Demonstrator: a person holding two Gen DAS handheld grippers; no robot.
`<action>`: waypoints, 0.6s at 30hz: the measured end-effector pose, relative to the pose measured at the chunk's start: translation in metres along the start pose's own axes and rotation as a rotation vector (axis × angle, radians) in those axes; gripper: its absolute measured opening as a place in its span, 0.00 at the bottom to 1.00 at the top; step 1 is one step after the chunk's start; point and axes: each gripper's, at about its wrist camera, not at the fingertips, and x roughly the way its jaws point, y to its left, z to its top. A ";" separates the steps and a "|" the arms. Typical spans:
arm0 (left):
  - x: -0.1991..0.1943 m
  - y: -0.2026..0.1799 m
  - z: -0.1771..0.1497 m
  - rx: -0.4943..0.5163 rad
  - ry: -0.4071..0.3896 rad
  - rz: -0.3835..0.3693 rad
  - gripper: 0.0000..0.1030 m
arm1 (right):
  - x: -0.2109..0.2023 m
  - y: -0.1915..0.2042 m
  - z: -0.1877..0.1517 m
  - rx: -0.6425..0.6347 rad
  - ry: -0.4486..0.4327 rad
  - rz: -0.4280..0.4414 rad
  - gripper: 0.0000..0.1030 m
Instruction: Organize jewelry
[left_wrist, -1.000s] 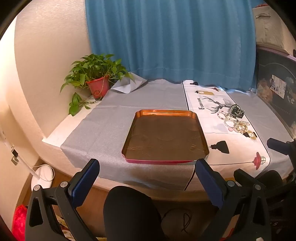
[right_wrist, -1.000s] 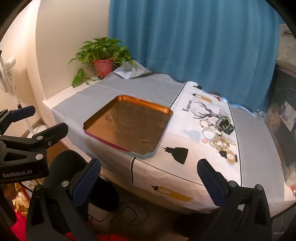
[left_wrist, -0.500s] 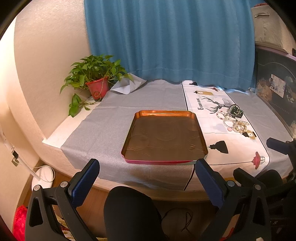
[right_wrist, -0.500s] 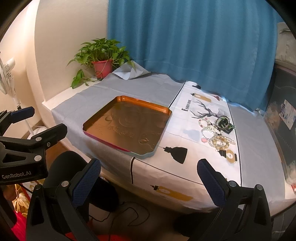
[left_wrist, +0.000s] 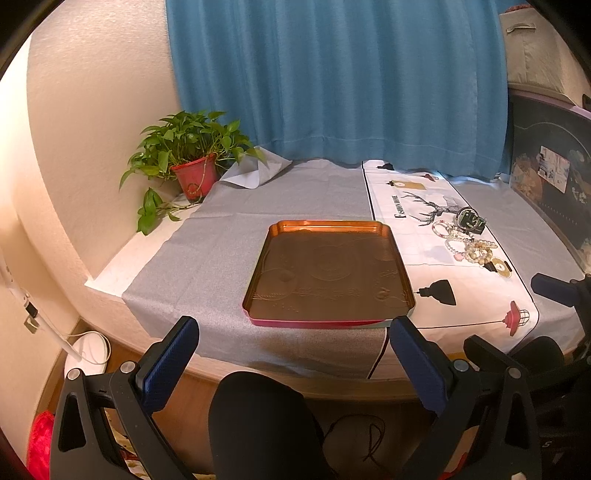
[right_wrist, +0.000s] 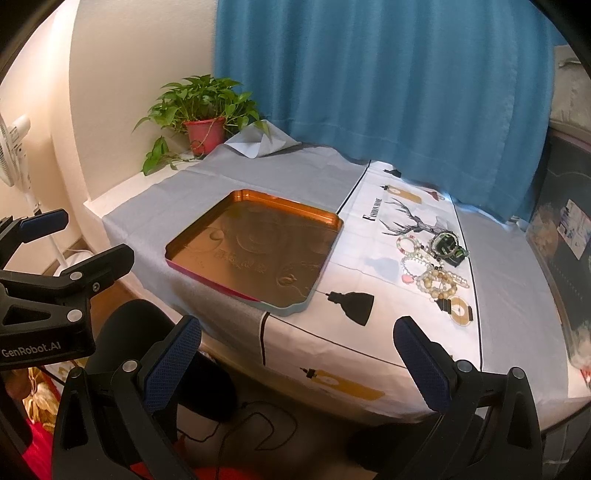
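Note:
An empty copper-coloured tray (left_wrist: 402, 288) with a red outer wall lies on the grey cloth; it also shows in the right wrist view (right_wrist: 332, 221). A pile of jewelry (left_wrist: 467, 240) lies to its right on the white printed cloth: bead bracelets (right_wrist: 434, 275), a dark watch (right_wrist: 447, 245) and a gold pendant (right_wrist: 460, 306). My left gripper (left_wrist: 291, 363) is open and empty, held off the table's front edge before the tray. My right gripper (right_wrist: 295, 362) is open and empty, near the front edge, short of the jewelry.
A potted plant (left_wrist: 192, 166) in a red pot stands at the back left by the wall. A blue curtain (left_wrist: 332, 74) hangs behind the table. A dark decorated panel (left_wrist: 550, 192) stands at the right. A white fan (right_wrist: 14, 147) stands on the floor at the left.
Both views have shifted only slightly; the table sits a touch farther off. Both grippers stay open and empty.

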 end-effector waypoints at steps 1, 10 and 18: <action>0.000 0.000 0.000 0.000 0.000 0.000 1.00 | 0.001 0.001 0.000 0.000 0.001 0.000 1.00; -0.001 0.000 -0.001 0.002 -0.001 0.001 1.00 | 0.000 0.000 0.001 0.000 0.001 -0.001 1.00; -0.001 0.000 -0.001 0.004 -0.002 0.005 1.00 | -0.001 0.000 0.001 0.002 -0.003 -0.003 1.00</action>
